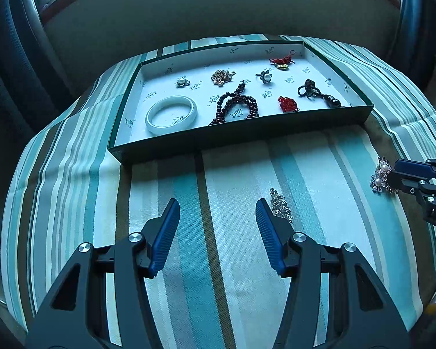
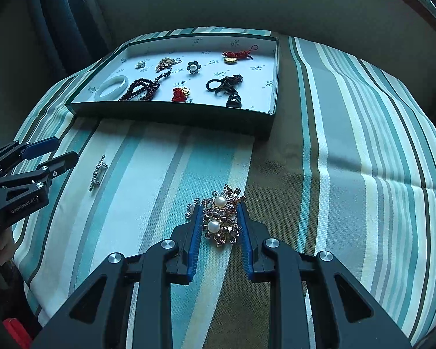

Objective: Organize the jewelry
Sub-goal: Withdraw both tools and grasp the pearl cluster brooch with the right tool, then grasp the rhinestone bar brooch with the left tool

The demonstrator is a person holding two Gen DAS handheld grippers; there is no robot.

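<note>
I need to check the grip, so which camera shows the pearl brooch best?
Right wrist: the brooch sits central and close between the right tongs, both pearls clear. Left wrist shows it small at the right edge, partly hidden.

In the left wrist view, the right claw [image 1: 392,171] is cut off by the right edge and covers part of the pearl brooch [image 1: 380,179]. The printed lettering on the box lining [image 1: 171,71] is too small to read. The left claw's right finger [image 1: 271,232] hides the near end of the rhinestone chain [image 1: 280,205].
</note>
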